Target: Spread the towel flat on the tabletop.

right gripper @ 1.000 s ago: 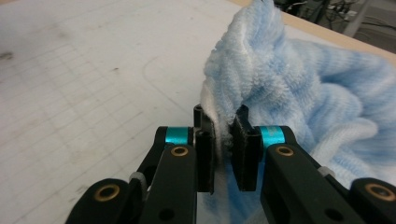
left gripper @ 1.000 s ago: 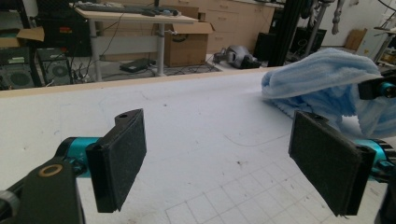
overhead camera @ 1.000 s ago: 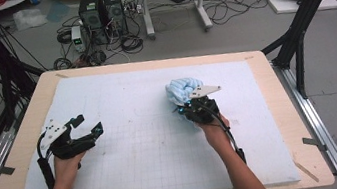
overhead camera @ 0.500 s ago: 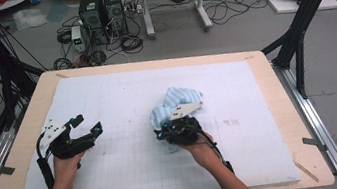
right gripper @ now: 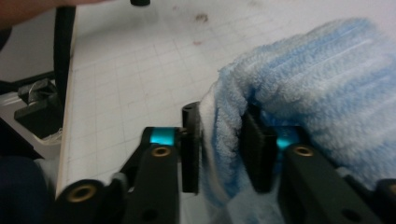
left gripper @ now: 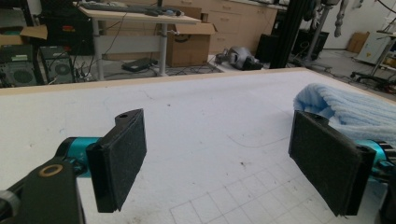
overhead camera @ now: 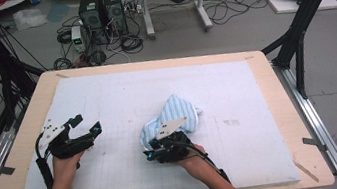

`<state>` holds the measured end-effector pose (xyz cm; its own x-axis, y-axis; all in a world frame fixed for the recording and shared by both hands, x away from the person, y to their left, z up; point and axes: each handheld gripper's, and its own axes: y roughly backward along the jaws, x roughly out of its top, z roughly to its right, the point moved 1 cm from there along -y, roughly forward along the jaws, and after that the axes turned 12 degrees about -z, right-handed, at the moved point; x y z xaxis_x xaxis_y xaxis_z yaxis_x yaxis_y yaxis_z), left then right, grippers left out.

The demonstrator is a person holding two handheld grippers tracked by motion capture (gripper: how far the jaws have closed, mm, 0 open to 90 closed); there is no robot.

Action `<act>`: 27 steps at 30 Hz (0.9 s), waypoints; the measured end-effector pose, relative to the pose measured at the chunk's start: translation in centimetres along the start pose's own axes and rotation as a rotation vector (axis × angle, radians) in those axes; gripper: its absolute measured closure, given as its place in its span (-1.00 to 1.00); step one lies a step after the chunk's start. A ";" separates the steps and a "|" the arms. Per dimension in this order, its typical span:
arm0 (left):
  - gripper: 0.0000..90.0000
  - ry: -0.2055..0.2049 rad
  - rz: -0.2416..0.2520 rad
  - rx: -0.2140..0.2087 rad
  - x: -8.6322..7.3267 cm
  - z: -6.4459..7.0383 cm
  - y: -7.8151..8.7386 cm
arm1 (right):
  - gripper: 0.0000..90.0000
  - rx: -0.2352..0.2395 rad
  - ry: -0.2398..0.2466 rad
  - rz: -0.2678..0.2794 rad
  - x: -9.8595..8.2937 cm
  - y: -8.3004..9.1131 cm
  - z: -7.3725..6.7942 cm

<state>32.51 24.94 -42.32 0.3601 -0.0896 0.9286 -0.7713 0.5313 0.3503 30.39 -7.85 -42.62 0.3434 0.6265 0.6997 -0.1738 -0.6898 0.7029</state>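
Jaws of right gripper [overhead camera: 151, 153] clamped on a fold of light blue striped towel [overhead camera: 175, 114], now dragged leftward to middle of white tabletop [overhead camera: 236, 84], probably for spreading, while left gripper [overhead camera: 89, 125] waiting wide open, empty, well apart.

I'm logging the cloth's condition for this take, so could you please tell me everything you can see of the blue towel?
The blue towel is light blue terry with paler stripes and looks soft and fluffy. It is crumpled into a loose heap, not spread flat, on the white gridded mat near the table's middle. The right tool is shut on a fold at its near edge, with the cloth bunched between both pads. The left tool stands open, apart from it.
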 end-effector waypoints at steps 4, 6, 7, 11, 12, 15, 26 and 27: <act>-0.57 -0.001 -0.004 -0.005 0.0 0.1 -0.1 | 0.20 -0.034 -0.071 0.113 -0.6 2.8 1.4; -0.57 0.003 -0.006 -0.007 0.0 0.1 -0.1 | 0.16 -0.074 -0.119 0.175 -1.2 4.7 2.4; -0.57 0.002 -0.006 -0.005 0.0 0.1 -0.1 | 0.16 -0.119 -0.147 0.195 -1.6 5.5 3.0; -0.57 0.001 -0.010 -0.009 0.0 0.1 -0.2 | 0.08 -0.323 -0.311 0.160 -3.6 7.5 6.1; -0.57 0.002 -0.010 -0.008 0.0 0.2 -0.3 | 0.02 -0.332 -0.359 0.154 -3.9 7.5 6.8; -0.57 -0.004 -0.017 -0.012 -0.1 0.2 -0.4 | -0.02 -0.350 -0.404 0.138 -4.2 6.9 8.0; -0.57 -0.003 -0.027 -0.012 -0.1 0.3 -0.5 | 0.93 -0.386 -0.284 0.078 -4.1 7.6 7.6; -0.57 -0.001 -0.029 -0.010 -0.2 0.3 -0.5 | 0.93 -0.392 -0.279 0.077 -4.4 8.1 7.4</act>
<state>32.71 24.46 -42.61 0.3818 -0.1064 0.9181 -0.7554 0.5364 0.3763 34.34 -18.91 -40.91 0.5412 0.4206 0.7282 -0.5243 -0.5083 0.6832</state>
